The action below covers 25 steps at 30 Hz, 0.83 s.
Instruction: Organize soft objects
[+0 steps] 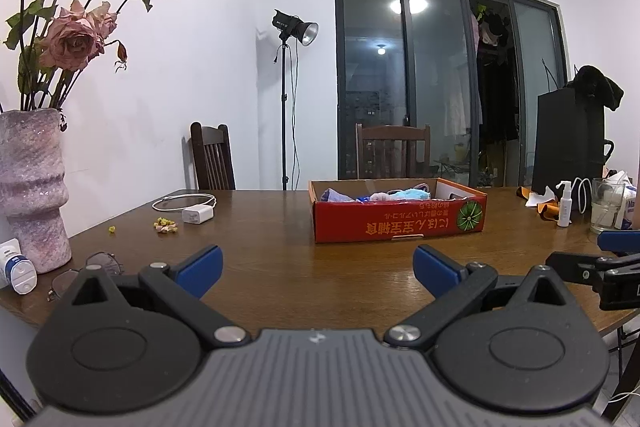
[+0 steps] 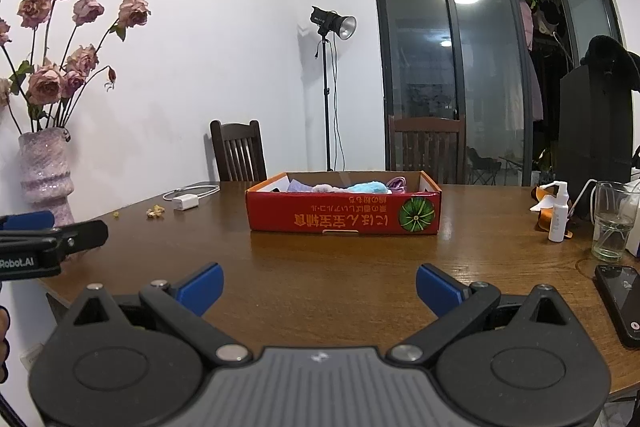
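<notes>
Both the left gripper (image 1: 316, 269) and right gripper (image 2: 319, 287) are held released and empty above the tabletop's (image 1: 280, 227) near edge, facing the red box (image 2: 344, 213) of soft items.

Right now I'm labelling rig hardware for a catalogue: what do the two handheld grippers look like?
Both match. The left gripper and right gripper each have blue finger pads on black linkage arms, silver pivot pins, round black side housings and a ribbed grey centre body. White "Robot.AI" lettering marks the left one's side.
</notes>
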Available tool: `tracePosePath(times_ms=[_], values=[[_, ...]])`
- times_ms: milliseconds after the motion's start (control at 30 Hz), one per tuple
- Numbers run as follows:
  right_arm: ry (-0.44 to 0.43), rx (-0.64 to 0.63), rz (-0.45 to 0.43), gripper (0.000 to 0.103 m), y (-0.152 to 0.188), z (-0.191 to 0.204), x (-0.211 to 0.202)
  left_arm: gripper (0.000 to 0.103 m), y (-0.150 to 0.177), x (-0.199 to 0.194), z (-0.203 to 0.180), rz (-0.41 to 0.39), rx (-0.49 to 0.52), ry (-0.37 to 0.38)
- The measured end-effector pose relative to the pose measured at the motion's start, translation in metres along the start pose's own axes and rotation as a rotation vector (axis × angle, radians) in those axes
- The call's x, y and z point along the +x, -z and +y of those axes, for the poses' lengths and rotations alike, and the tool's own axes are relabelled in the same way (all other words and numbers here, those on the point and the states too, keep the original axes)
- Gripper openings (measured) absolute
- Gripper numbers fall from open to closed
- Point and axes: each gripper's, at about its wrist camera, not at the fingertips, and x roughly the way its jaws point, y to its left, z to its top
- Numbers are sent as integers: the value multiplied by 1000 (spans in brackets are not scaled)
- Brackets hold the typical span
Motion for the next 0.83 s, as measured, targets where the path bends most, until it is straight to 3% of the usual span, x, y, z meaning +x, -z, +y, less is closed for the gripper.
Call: tracePosePath(times_ms=[833], values=[[2, 6, 1, 103, 0, -1, -1, 103, 1, 0, 1, 1, 7, -1]])
